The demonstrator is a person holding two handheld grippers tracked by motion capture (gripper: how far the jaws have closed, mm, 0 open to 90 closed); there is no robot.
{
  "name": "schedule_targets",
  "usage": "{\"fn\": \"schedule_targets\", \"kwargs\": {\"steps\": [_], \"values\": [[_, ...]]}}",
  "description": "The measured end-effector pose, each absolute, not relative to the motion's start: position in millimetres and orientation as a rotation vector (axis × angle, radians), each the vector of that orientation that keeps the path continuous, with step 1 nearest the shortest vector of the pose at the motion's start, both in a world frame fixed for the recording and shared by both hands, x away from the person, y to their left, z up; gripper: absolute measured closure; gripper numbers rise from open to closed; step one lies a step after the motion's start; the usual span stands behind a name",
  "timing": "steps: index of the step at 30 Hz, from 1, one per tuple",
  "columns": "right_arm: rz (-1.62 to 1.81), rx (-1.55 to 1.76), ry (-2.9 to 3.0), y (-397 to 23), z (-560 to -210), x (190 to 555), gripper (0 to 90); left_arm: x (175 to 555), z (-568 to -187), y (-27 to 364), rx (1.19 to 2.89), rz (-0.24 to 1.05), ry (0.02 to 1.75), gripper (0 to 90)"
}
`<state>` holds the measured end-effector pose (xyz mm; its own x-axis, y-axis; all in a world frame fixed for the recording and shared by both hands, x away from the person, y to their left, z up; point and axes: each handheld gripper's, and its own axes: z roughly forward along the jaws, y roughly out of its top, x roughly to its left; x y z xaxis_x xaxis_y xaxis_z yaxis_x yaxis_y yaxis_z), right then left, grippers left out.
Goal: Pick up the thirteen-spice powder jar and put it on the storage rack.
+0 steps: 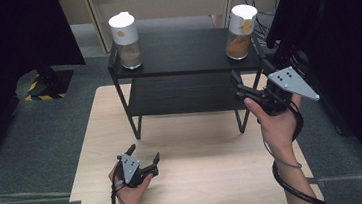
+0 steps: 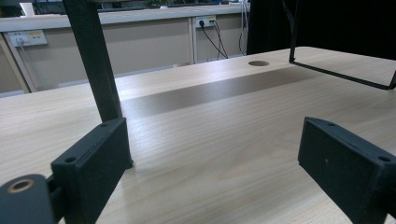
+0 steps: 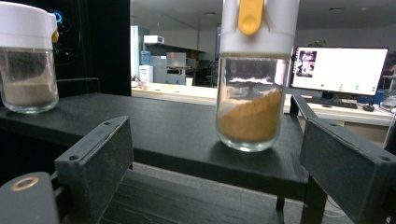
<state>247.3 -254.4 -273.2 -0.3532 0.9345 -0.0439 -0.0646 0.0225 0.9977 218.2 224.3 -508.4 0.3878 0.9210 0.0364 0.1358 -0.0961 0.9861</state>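
Observation:
Two glass jars with white lids stand on the top board of a black two-tier shelf [image 1: 184, 51]. The left jar [image 1: 125, 35] [image 3: 27, 65] holds grey-brown powder. The right jar [image 1: 241, 32] [image 3: 254, 79] holds orange powder and has a yellow tab on its lid. My right gripper [image 1: 238, 87] [image 3: 217, 135] is held in the air at the shelf's right end, just below and in front of the orange jar, open with nothing between its jaws. My left gripper [image 1: 144, 154] [image 2: 212, 135] rests low over the wooden table [image 1: 201, 180], open and empty, facing the shelf's left front leg [image 2: 95, 65].
The shelf's lower board [image 1: 183, 94] and its thin black legs [image 1: 134, 121] stand on the far half of the table. Dark panels [image 1: 11, 33] flank both sides. A cable hole [image 2: 258, 63] is in the tabletop. A lit monitor [image 3: 338, 70] stands far behind.

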Motion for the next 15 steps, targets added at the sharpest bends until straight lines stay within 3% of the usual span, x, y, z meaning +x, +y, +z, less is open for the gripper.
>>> {"fn": "schedule_targets", "kwargs": {"steps": [15], "values": [[1.437,0.962,1.481,-266,-299,237,10.0,218,-508,224,1.532,0.885,0.981,8.9]]}}
